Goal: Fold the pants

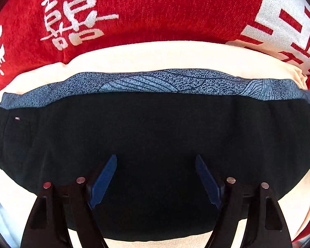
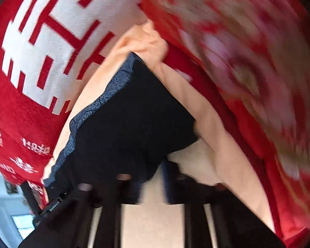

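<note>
The black pants (image 1: 155,128) lie flat in a wide folded band on a cream cloth (image 1: 155,55), with a blue speckled leaf-print panel (image 1: 155,81) along their far edge. My left gripper (image 1: 156,160) is open above the pants' near half, its blue pads (image 1: 102,183) wide apart and empty. In the right wrist view the pants' end (image 2: 134,113) shows with the blue panel (image 2: 88,111) on its left side. My right gripper (image 2: 153,177) is blurred by motion at the pants' near corner; its fingers stand a little apart with cream cloth visible between them.
A red blanket with white characters (image 1: 134,10) lies behind the cream cloth and also shows in the right wrist view (image 2: 41,51). A red floral cover (image 2: 248,72) is blurred to the right. A window and room (image 2: 14,217) show at lower left.
</note>
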The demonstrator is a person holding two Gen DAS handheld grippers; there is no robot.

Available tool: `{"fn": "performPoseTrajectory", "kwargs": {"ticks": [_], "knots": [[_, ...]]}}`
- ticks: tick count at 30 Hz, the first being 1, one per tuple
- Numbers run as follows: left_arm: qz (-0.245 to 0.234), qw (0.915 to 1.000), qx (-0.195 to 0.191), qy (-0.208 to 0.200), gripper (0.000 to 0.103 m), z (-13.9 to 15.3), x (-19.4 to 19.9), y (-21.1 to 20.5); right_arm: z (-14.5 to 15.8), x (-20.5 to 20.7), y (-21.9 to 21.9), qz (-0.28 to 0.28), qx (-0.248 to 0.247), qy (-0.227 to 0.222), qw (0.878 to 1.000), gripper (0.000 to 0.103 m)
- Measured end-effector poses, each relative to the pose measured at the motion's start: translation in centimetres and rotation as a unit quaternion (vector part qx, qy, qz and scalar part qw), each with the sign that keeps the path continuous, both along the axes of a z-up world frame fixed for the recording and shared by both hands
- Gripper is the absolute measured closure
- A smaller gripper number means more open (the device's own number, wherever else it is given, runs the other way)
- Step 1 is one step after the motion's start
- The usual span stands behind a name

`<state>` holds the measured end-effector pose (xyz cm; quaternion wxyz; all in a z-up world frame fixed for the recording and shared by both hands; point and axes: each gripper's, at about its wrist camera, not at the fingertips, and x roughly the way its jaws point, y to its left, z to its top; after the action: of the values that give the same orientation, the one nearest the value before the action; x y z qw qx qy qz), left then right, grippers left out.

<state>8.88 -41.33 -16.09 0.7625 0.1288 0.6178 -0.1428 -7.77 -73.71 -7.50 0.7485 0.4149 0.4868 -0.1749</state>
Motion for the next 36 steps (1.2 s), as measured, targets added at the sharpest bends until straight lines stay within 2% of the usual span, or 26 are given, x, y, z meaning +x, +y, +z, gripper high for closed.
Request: {"fn": "performPoseTrajectory", "kwargs": {"ticks": [1,3,4,6,8,11,13,15,18,20,22,23,26,28,30,31,32,34,36], "knots": [[0.001,1.0,0.0,0.002,0.024,0.1,0.1,0.0,1.7,0.4,0.2,0.014,-0.023,-0.021,0.999,0.096],[0.003,1.0,0.002,0.001,0.024,0.3,0.3,-0.2,3.3,1.0,0.2,0.035,-0.061,-0.03,0.997,0.096],[0.004,1.0,0.002,0.002,0.024,0.3,0.4,-0.3,3.0,1.2,0.1,0.04,-0.065,-0.02,0.997,0.096],[0.008,1.0,0.002,0.002,0.022,0.3,0.7,-0.6,0.5,1.3,-0.3,0.046,-0.049,0.038,0.997,0.096],[0.01,0.9999,0.007,0.006,0.022,0.4,0.8,-0.7,-1.8,0.2,-0.7,0.029,-0.004,0.076,0.997,0.094],[0.003,0.9999,0.016,0.001,0.022,1.7,1.1,-1.0,0.0,-1.5,0.2,0.024,-0.045,0.087,0.995,0.068],[-0.006,0.9998,0.006,-0.02,0.022,3.1,1.8,-1.4,2.2,-1.5,0.7,0.038,-0.061,0.039,0.997,0.068],[-0.019,0.999,-0.004,-0.041,0.022,4.1,2.9,-2.6,3.4,0.8,1.3,0.08,-0.069,0.005,0.994,0.068],[-0.032,0.9984,-0.007,-0.047,0.022,3.8,4.4,-5.3,2.0,6.3,2.3,0.132,-0.038,-0.023,0.99,0.068],[-0.039,0.9982,-0.008,-0.045,0.022,2.7,5.1,-7.4,0.3,9.3,3.1,0.165,-0.034,-0.02,0.986,0.068],[-0.036,0.9985,0.006,-0.041,0.022,0.8,5.5,-8.9,-1.9,11.6,3.9,0.195,-0.049,0.007,0.98,0.068],[-0.029,0.9987,0.008,-0.04,0.022,0.2,5.7,-9.3,-2.9,12.3,3.6,0.199,-0.071,0.022,0.977,0.073],[0.001,0.9988,-0.016,-0.046,0.015,-0.6,7.1,-8.6,-2.6,12.1,1.4,0.171,-0.105,0.021,0.98,0.079],[0.012,0.9989,-0.023,-0.038,0.015,-0.9,8.3,-8.0,-2.7,11.2,-0.9,0.138,-0.106,0.024,0.984,0.08],[0.012,0.999,-0.009,-0.043,0.015,-0.7,9.1,-7.6,-2.7,10.7,-2.3,0.124,-0.091,0.022,0.988,0.089],[0.012,0.9988,0.005,-0.047,0.015,-0.4,9.7,-7.3,-2.6,10.5,-2.6,0.119,-0.09,0.025,0.988,0.09],[0.014,0.9983,0.022,-0.052,0.015,0.0,10.1,-7.0,-2.1,10.2,-2.7,0.111,-0.092,0.031,0.989,0.09],[0.022,0.9977,0.03,-0.057,0.015,1.2,10.4,-5.6,-1.4,10.0,-2.5,0.102,-0.092,0.043,0.99,0.083],[0.031,0.9974,0.029,-0.058,0.015,2.5,10.2,-3.4,-0.6,8.8,-1.8,0.09,-0.066,0.041,0.993,0.072]]}}
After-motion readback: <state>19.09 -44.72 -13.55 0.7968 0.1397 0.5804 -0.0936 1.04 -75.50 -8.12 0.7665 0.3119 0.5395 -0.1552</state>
